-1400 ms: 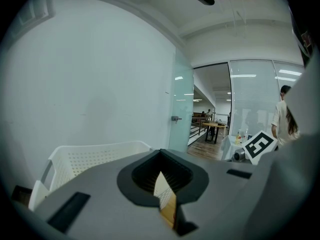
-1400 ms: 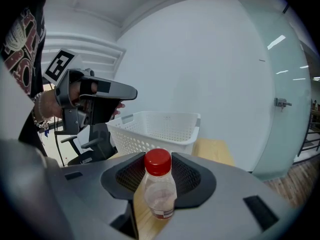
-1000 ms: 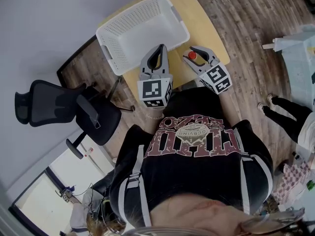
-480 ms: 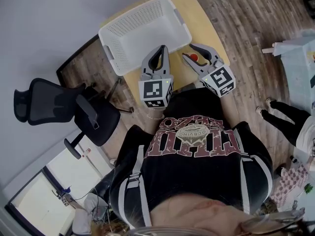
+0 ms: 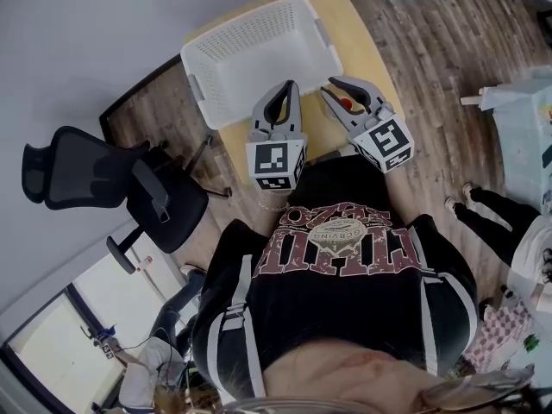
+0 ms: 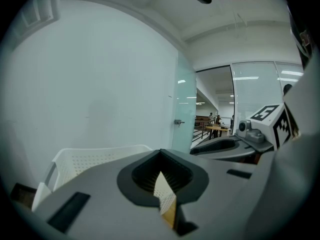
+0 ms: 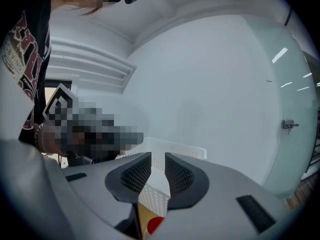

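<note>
Looking down at a white perforated plastic basket [image 5: 259,50] on a pale wooden table [image 5: 362,50]. Just short of the basket's near rim: left gripper [image 5: 291,86] [image 6: 160,153], jaws pinched together at the tips, nothing caught in them. Right next to it, off the basket's near right corner: right gripper [image 5: 335,86] [image 7: 158,156], jaws parted a little, clamping nothing. Round red cap [image 5: 346,103] [image 7: 154,224] low down between those parted jaws, well back from the tips, just outside the basket.

black office chair [image 5: 82,164] on wood floor [image 5: 431,50]; frosted glass door [image 6: 185,109] beyond
</note>
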Tool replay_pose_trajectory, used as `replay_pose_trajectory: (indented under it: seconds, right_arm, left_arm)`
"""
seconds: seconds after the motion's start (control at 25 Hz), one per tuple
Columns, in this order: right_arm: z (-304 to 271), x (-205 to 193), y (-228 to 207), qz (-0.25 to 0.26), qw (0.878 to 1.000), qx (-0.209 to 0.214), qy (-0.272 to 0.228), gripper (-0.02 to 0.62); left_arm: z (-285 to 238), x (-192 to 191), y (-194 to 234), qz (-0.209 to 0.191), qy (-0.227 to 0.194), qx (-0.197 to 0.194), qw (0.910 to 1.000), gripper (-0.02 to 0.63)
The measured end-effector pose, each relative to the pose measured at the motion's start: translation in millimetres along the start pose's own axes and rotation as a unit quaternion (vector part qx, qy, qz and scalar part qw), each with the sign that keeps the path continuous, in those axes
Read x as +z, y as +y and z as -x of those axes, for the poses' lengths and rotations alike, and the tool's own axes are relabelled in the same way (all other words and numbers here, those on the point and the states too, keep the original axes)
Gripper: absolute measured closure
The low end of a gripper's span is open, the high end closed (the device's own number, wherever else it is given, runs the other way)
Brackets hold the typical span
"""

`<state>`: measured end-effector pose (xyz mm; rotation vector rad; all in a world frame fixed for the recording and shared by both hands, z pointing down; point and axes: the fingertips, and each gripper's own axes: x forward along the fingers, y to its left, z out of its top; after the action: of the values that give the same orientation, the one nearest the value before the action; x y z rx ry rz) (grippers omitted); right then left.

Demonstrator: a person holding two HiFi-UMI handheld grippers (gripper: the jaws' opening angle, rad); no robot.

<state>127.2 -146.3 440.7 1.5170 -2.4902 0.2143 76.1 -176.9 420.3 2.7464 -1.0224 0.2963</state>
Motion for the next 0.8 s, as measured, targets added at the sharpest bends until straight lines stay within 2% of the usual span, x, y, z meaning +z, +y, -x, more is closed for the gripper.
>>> replay_pose_trajectory:
  seconds: [0.28, 0.8]
  right_arm:
    - [-4, 16, 2, 0.011, 1.000, 0.002, -0.016, 0.545]
    - [-11, 35, 7, 0.013, 0.999, 0.006, -0.043, 0.577]
  left_arm:
    - [3, 3, -3, -0.001, -0.005, 0.000, 1.0000, 0.560]
    - [12, 8, -5, -0.004, -0.013, 0.009, 0.9999, 0.560]
